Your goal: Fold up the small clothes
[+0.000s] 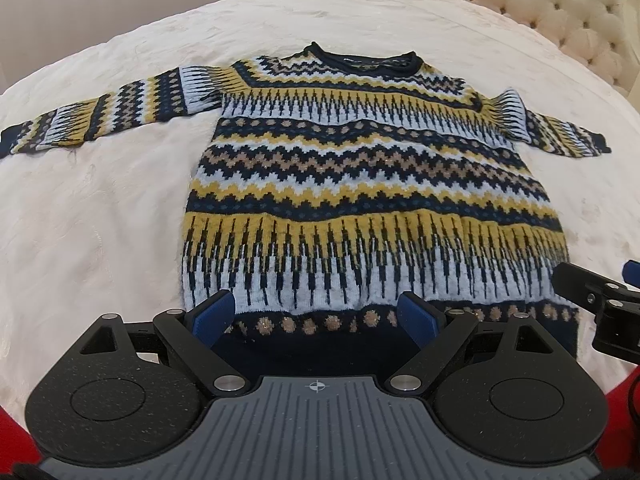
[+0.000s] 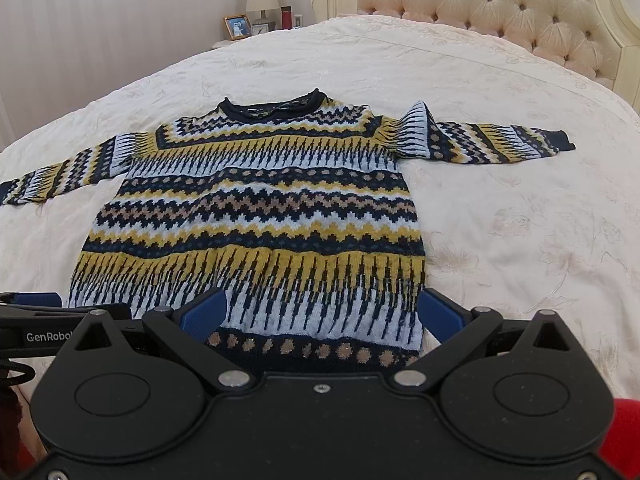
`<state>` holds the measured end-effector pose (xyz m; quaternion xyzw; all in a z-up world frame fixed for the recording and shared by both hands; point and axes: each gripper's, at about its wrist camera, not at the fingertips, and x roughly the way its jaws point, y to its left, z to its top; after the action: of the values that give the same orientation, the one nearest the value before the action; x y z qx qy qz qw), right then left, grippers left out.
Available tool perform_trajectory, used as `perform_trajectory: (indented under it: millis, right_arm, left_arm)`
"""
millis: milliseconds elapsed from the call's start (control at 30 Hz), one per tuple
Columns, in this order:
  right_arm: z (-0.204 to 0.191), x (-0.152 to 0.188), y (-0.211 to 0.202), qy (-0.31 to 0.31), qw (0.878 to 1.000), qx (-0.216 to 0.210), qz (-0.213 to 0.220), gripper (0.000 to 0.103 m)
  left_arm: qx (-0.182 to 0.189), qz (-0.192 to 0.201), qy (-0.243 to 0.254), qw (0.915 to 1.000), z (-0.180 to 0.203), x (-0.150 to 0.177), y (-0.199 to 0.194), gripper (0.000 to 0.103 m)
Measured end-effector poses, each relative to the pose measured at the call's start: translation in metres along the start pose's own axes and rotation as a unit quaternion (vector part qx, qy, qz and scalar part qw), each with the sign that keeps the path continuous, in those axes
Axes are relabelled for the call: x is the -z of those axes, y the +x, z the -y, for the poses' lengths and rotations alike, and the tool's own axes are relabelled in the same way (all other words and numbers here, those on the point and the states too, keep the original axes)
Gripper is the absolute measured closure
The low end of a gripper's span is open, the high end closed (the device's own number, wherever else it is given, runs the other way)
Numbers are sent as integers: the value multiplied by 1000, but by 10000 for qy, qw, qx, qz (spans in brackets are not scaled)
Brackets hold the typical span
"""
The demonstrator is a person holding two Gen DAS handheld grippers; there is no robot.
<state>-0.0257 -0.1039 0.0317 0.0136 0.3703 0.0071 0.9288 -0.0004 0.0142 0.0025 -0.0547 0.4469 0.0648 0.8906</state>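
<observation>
On the bed [image 1: 100, 220], a sweater [image 1: 360, 184] lies flat, front up, sleeves spread to both sides, collar toward the headboard [image 2: 500, 12]. Both tongs hang over its hem. The left tongs [image 1: 316, 314] stand wide open over the hem's left part, gripping nothing. The right tongs [image 2: 322, 312] stand equally wide over the right corner, also empty. Whether either touches the knit cannot be told.
</observation>
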Motion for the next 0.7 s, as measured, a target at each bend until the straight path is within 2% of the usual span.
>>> perform_trajectory:
  millis: [433,700]
  right_arm:
    - [2,0,-1,74,9999,-104,31,1]
    - [10,0,-5,428,9980,-364,293,1]
  left_arm:
    - [-6,14,34,10000,0,1,1,14]
    - [-32,326,166,9993,3,0,-4,14]
